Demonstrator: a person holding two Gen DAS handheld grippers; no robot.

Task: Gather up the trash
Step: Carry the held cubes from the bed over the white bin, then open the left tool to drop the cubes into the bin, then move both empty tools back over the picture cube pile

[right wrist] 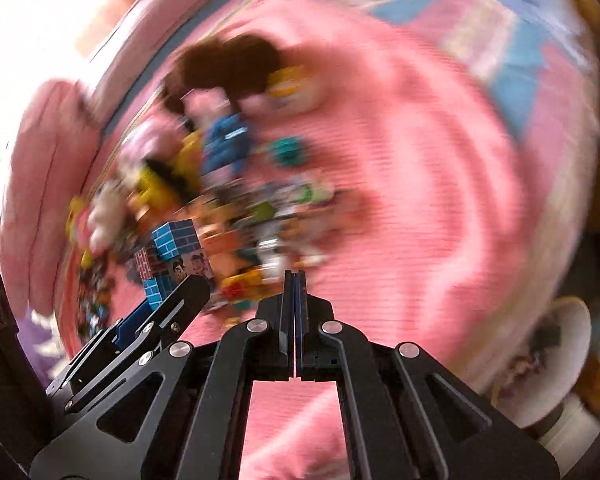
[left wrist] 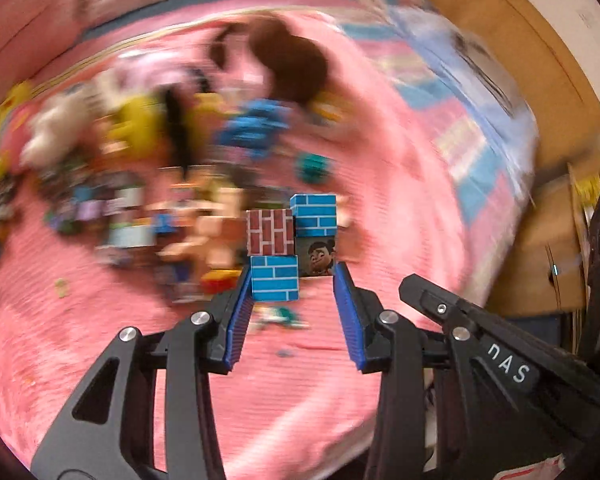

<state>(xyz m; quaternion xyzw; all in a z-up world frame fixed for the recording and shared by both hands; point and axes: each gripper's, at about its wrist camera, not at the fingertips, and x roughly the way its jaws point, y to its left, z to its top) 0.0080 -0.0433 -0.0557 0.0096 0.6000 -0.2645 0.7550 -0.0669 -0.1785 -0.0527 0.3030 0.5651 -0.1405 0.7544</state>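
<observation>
**Toy blocks held over a cluttered pink bed**

A pink ribbed bedspread (left wrist: 380, 168) covers a bed and fills most of both views, heavily blurred. Along its far edge lies a folded quilt of pink, blue and pale patches (left wrist: 472, 128), and beyond that a tan wooden wall panel (left wrist: 512, 32) curves around the right side of the left wrist view. A brown cardboard box (left wrist: 540, 248) stands beside the bed at the right.

A blurred heap of toys (left wrist: 132, 168) sprawls across the bedspread: yellow and white soft shapes, a blue brick-like lump (left wrist: 256, 128), a small teal piece (left wrist: 312, 166) and a dark brown fuzzy mass (left wrist: 292, 64) further back. Small scraps (left wrist: 280, 318) lie on the cloth just in front of the left gripper.

The left gripper (left wrist: 296, 280) has its blue-padded jaws clamped around a cluster of cardboard cubes printed with blue and red brick patterns and cartoon faces (left wrist: 292, 240), which sticks out past the tips, above the bedspread.

The right gripper (right wrist: 295, 280) has its jaws pressed flat together with nothing between them. At the lower right of its view a pale round dish with a printed pattern (right wrist: 540, 364) sits off the edge of the bed.
</observation>
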